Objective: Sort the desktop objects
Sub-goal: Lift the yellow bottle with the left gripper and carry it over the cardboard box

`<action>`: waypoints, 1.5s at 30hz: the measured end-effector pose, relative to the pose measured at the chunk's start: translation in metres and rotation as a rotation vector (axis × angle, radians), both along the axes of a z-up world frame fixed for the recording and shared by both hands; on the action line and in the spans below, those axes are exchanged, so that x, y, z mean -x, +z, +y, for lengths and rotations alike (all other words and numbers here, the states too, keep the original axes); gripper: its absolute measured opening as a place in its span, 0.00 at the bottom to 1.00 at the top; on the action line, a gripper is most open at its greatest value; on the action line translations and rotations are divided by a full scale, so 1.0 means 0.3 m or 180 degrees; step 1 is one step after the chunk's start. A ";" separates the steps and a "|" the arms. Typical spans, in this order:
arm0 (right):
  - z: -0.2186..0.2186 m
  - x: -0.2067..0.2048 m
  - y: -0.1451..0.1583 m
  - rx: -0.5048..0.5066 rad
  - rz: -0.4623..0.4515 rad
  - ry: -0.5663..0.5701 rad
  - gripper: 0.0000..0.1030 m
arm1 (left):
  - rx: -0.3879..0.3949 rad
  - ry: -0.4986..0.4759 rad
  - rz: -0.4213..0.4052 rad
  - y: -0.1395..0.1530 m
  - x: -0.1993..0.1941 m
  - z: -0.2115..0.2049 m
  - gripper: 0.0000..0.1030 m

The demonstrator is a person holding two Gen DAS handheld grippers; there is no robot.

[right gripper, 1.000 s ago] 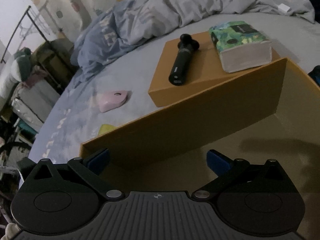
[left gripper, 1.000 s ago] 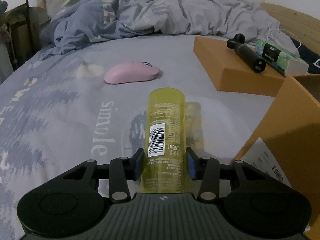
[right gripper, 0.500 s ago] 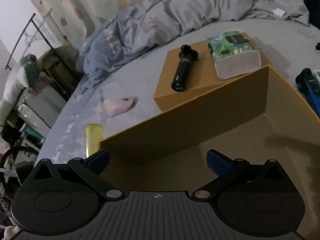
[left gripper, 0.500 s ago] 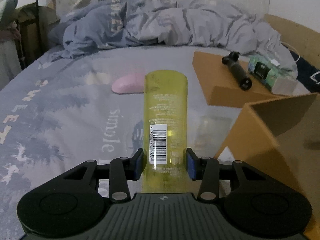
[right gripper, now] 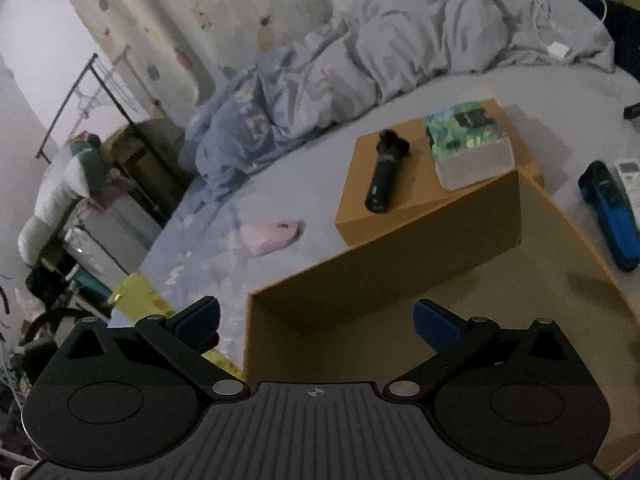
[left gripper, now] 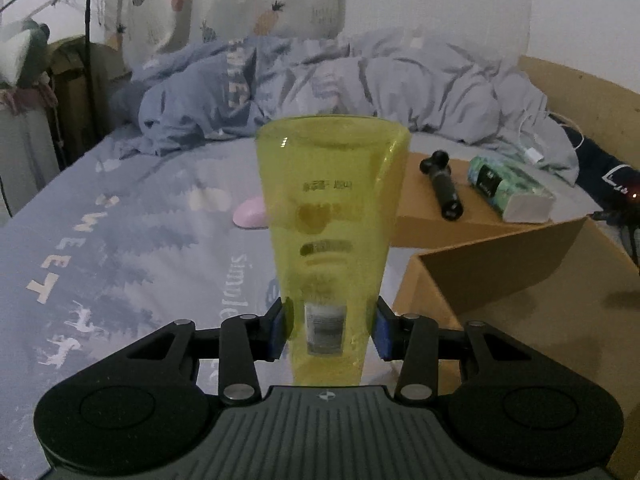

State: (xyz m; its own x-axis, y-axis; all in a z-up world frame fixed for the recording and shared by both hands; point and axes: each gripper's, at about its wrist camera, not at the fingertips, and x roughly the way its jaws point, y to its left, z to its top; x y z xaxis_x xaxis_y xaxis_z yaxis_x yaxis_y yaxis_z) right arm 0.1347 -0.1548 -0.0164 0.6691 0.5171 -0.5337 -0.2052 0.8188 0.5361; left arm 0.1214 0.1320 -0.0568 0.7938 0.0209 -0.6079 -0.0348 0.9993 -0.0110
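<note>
Two handheld grippers are up over the bed. The left gripper (left gripper: pixel 331 330) has its blue pads (left gripper: pixel 277 330) pressed tight against both sides of a translucent yellow plastic bottle with a barcode label (left gripper: pixel 332 240), which it holds clear of the grey-blue printed bedsheet (left gripper: pixel 120 240), the bottle's far end pointing toward the rumpled grey duvet (left gripper: pixel 360 80) at the head of the bed. Just right of the bottle is the open brown cardboard box (left gripper: pixel 500 276), its near corner close beside the gripper's right finger. The right gripper (right gripper: pixel 316 316) hangs over that same box (right gripper: pixel 384 280) with its fingers (right gripper: pixel 434 316) spread wide and nothing between them; the yellow bottle (right gripper: pixel 136 296) peeks out at its lower left. Beyond the open box lies a flat closed brown carton (right gripper: pixel 360 216), and on top of it rest a black cylindrical handle-like device (right gripper: pixel 384 178) and a green-patterned pack of tissues (right gripper: pixel 468 144), side by side but apart. A pink computer mouse (right gripper: pixel 272 236) lies on the sheet left of the carton. Off to the right of the box, on the sheet, lie a blue and black handheld gadget (right gripper: pixel 610 216) and a white remote control (right gripper: pixel 630 176), close together.
</note>
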 end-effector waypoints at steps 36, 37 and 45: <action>-0.298 0.174 0.161 0.0173 -0.0573 -0.0193 1.00 | -0.0007 -0.0240 -0.0628 0.251 0.236 -0.372 0.41; -0.305 0.175 0.158 0.0184 -0.0575 -0.0202 1.00 | -0.0007 -0.0260 -0.0644 0.254 0.239 -0.383 0.41; -0.354 0.171 0.118 0.0251 -0.0507 -0.0321 1.00 | 0.0077 -0.0385 -0.0677 0.222 0.229 -0.465 0.41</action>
